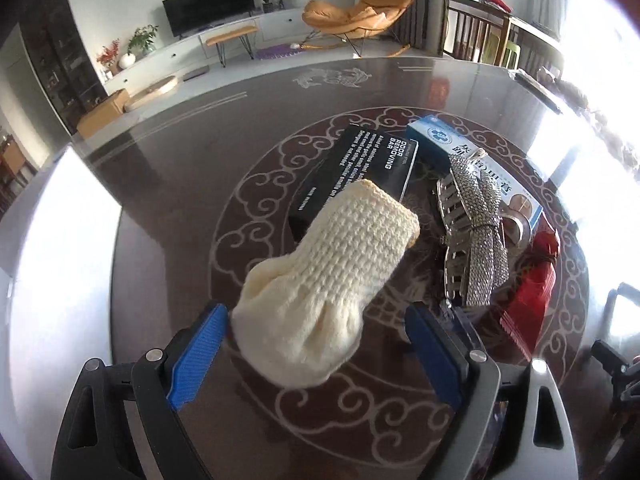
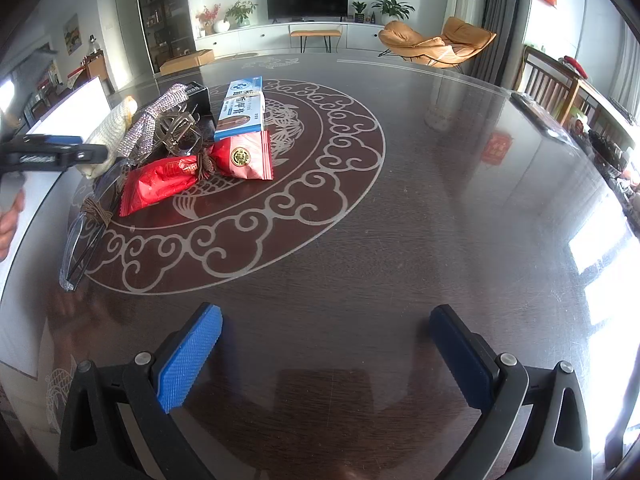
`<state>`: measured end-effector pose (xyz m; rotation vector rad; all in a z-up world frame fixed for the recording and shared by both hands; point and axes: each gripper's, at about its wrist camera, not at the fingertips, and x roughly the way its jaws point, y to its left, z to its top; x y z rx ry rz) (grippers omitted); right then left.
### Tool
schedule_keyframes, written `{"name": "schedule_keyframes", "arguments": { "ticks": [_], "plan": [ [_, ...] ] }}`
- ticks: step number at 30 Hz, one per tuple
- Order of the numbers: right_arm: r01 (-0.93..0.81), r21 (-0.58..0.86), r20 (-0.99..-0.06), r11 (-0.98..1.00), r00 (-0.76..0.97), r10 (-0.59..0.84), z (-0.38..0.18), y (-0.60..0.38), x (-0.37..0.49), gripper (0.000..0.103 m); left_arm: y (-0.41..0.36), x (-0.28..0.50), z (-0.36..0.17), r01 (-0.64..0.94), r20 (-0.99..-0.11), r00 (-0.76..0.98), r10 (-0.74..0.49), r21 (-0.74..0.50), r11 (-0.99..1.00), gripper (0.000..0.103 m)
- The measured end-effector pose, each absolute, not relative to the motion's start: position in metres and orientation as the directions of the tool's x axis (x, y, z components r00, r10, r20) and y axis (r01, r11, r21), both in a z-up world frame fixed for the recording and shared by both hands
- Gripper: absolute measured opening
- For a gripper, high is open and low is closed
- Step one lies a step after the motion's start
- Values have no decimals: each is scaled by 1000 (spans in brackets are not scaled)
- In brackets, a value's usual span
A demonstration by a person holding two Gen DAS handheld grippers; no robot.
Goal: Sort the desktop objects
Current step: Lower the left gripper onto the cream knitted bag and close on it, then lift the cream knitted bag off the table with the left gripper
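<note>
We're over the pile now: the left tongs [image 1: 316,354] stand wide, and the cream knitted pouch [image 1: 320,280] sits between the blue pads [image 1: 198,356], its gathered end brushing the left-hand pad while the right-hand pad stands clear of it. So nothing is clamped. We read this as either a fresh release or a line-up for a grab, and we can't tell which.

The pouch's far end leans on the black box [image 1: 360,168], which explains its tilt. Just beside it lie the rhinestone hair clip [image 1: 476,236], the blue box [image 1: 452,144] and the red packets [image 1: 528,304], all heaped together on the tabletop [image 1: 168,184], waiting to be sorted apart.

The right tongs [image 2: 326,354] hang open and empty over bare tabletop, well apart from the heap, likely keeping out of the way.
</note>
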<state>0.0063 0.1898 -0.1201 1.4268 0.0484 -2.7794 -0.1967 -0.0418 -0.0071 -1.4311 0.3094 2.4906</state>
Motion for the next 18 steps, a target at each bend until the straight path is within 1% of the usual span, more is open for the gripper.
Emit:
{"name": "schedule_keyframes", "arguments": {
  "ticks": [3, 4, 5, 6, 7, 8, 12, 18],
  "plan": [
    [29, -20, -813, -999, -583, -1, -120, 190, 6, 103, -38, -208, -12, -308, -869, -477, 128, 29, -951, 88],
    [29, -20, -813, -999, -583, -1, -120, 190, 6, 103, -39, -205, -10, -295, -853, -506, 128, 31, -955, 73],
    [29, -20, -812, -999, -583, -1, -120, 190, 6, 103, -40, -202, -9, -286, -846, -516, 136, 20, -958, 63],
    [29, -20, -812, -999, -583, -1, -120, 190, 6, 103, -42, -199, -9, -272, -843, -519, 142, 6, -962, 60],
    [29, -20, -812, -999, -583, -1, -120, 190, 6, 103, -45, -193, -9, -263, -838, -526, 145, -2, -965, 52],
    [29, -20, -812, -999, -583, -1, -120, 190, 6, 103, -47, -187, -9, -255, -833, -534, 144, -4, -967, 47],
    [29, -20, -812, -999, -583, -1, -120, 190, 6, 103, -64, -148, -8, -204, -830, -543, 125, -14, -979, 46],
    [29, -20, -812, -999, -583, -1, -120, 190, 6, 103, -95, -82, -10, -48, -866, -494, 73, -56, -997, 46]
  ]
}}
